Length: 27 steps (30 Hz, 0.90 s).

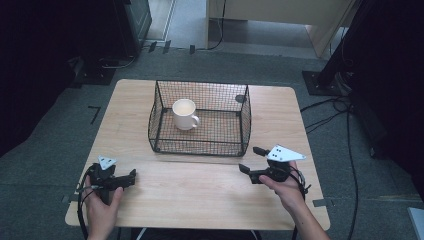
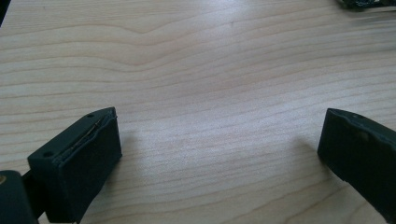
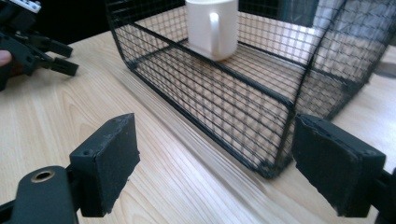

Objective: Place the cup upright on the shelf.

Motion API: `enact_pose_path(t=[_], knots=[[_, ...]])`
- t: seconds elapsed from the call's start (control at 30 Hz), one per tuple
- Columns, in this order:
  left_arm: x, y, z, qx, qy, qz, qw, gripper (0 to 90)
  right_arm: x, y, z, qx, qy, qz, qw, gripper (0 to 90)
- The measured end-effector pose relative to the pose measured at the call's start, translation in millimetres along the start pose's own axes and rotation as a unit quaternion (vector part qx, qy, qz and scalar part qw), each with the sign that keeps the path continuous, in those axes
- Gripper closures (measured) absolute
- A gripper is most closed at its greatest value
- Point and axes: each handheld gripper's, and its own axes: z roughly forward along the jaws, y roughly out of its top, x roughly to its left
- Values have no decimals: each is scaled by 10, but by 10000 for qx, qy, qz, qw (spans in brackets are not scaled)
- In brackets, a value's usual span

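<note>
The high view is looking down and forward over the whole pale wooden table [image 1: 200, 195], while both gripper views are skimming it closely, the right sharing the black wire-mesh basket [image 3: 233, 100] and white ceramic mug [image 3: 212, 25].

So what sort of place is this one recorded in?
Probably a lab or workshop set up for recording, not a home: a small wooden table on grey carpet, cables trailing across the floor, and dark equipment stands around it.

A mug [image 1: 185, 114] stands inside the wire basket [image 1: 200, 145] (left half) mid-table [image 1: 200, 195].
</note>
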Motion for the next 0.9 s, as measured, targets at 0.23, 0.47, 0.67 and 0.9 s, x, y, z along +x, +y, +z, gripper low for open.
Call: enact_pose_path(t=[0.23,0.47,0.67,0.9], knots=[[0,0,0,1,1,0,10000,0,-137,-186,-85,80,-166,170,9997,150],[0,0,0,-5,1,-2,10000,0,-245,-327,-182,124,-322,343,9988,150],[0,0,0,2,0,0,10000,0,-321,-462,-254,165,-437,453,9979,150],[0,0,0,-3,0,-2,10000,0,-388,-571,-334,214,-551,555,9967,150]])
